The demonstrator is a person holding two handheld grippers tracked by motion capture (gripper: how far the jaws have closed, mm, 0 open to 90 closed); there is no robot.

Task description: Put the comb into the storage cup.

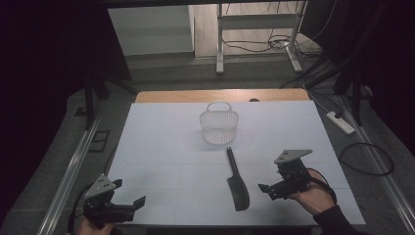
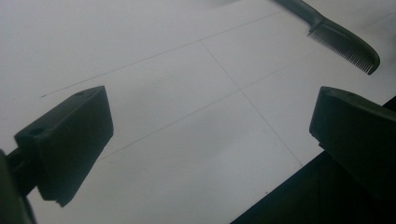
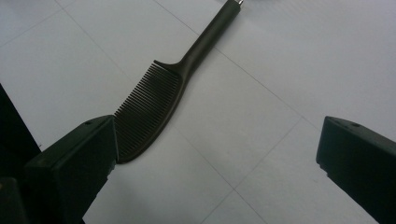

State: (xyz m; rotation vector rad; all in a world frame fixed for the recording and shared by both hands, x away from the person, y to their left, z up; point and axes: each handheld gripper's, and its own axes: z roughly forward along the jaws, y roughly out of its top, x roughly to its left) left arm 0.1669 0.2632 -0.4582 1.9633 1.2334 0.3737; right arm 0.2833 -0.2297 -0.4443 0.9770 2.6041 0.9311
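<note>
Comb: a dark handled comb (image 1: 237, 181) lies flat on the white table (image 1: 161, 147), near its front edge, handle pointing toward the basket.
Basket: a clear ribbed basket (image 1: 219, 126) stands further back, apparently empty.
Right claw: the right claw (image 1: 268, 190) is spread wide just beside the comb's toothed end, holding nothing.
Left claw: the left claw (image 1: 132, 203) gapes empty, well apart.
Progress: nothing grasped yet; pickup and probably placing remain.
</note>
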